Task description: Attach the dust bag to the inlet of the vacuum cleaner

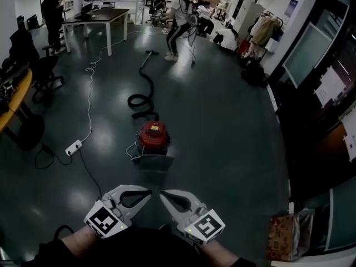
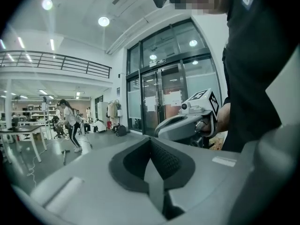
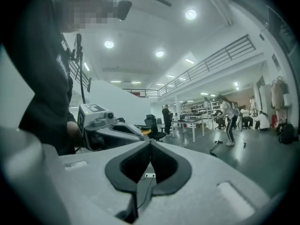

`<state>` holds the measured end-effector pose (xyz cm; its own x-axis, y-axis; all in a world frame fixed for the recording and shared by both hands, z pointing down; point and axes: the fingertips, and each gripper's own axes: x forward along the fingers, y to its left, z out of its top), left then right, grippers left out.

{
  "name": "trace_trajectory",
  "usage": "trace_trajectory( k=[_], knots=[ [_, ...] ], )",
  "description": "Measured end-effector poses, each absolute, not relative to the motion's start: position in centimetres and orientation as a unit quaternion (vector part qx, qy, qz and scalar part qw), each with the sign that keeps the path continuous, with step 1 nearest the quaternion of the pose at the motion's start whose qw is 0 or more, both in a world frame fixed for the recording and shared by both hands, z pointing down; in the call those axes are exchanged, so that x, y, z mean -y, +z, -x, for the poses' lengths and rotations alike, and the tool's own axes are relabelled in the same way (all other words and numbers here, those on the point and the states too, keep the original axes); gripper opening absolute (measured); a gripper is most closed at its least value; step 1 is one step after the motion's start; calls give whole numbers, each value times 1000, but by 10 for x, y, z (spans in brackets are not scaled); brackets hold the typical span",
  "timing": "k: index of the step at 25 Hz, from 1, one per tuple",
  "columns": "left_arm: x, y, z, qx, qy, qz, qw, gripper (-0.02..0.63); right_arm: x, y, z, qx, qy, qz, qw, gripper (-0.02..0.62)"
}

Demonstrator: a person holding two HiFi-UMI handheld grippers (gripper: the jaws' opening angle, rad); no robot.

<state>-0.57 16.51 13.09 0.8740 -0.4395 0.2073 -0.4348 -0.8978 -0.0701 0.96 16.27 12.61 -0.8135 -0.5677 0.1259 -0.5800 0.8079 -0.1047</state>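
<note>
A red vacuum cleaner (image 1: 153,137) stands on the dark floor in the middle of the head view, with its black hose (image 1: 141,93) snaking away behind it. A grey bag-like piece (image 1: 154,162) lies at its near side. Both grippers hang close to my body, well short of the cleaner. My left gripper (image 1: 149,193) is shut with nothing in it, and its tips meet in the left gripper view (image 2: 151,139). My right gripper (image 1: 162,196) is shut and empty too, its tips touching in the right gripper view (image 3: 150,143). The two point toward each other.
A white power strip (image 1: 73,147) with cables lies on the floor left of the cleaner. A table (image 1: 96,18) and office chairs (image 1: 41,71) stand at the far left. People (image 1: 178,15) move about at the back. A patterned box (image 1: 285,237) sits at the lower right.
</note>
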Motion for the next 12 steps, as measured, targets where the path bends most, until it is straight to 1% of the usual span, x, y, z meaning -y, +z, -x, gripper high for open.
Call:
trace_trajectory(
  k=[3,7,12],
  knots=[
    [-170,141,2,-228,-99,969,-4,2,-167,131,-11,947,73,-309,46,1],
    [-175,139,0,-222,-104,969,-8,2,-176,126,-6,952,60,-297,36,0],
    [-181,142,0,-218,-101,971,-9,2,-184,131,-2,953,59,-295,45,0]
  ],
)
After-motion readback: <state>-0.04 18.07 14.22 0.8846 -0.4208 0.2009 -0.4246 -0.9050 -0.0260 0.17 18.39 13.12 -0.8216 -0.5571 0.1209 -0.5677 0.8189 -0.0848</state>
